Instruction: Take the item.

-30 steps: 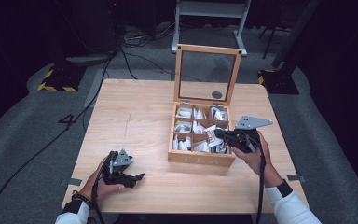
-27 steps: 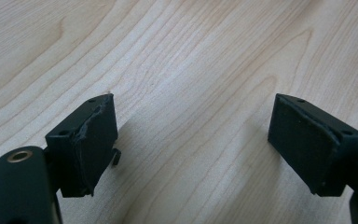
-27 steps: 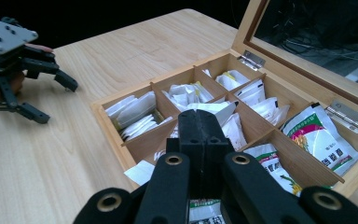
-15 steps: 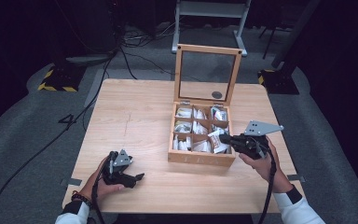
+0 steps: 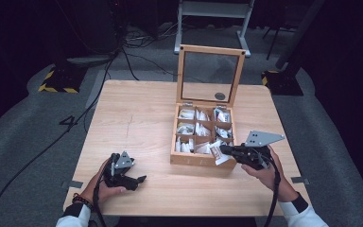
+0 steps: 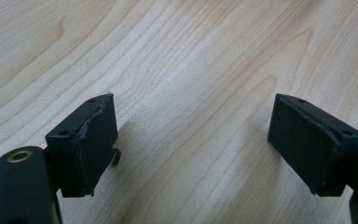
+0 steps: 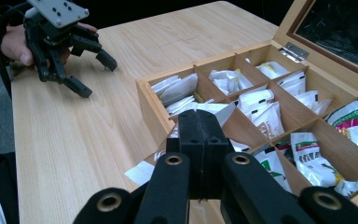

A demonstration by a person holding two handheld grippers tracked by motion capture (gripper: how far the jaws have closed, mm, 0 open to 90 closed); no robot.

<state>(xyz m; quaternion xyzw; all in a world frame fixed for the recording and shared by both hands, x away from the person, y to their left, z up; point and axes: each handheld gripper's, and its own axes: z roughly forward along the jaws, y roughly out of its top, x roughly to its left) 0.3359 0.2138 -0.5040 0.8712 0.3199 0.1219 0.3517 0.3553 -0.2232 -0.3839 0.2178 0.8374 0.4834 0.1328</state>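
Wooden box (image 5: 203, 161) on the table (image 5: 137, 118), toward its right side, glass-paned lid (image 5: 211, 75) standing upright at the back. Nine compartments inside, filled with white sachets (image 7: 261, 109); green and red print on some, lettering too small to read. Right gripper (image 5: 225, 150) at the box's near right corner, jaws clamped on a white packet (image 5: 217, 153) with a brown band, lifted over the front wall. Left gripper (image 5: 139, 179) resting low near the table's front left corner, well apart from the box, jaws spread wide over bare wood.
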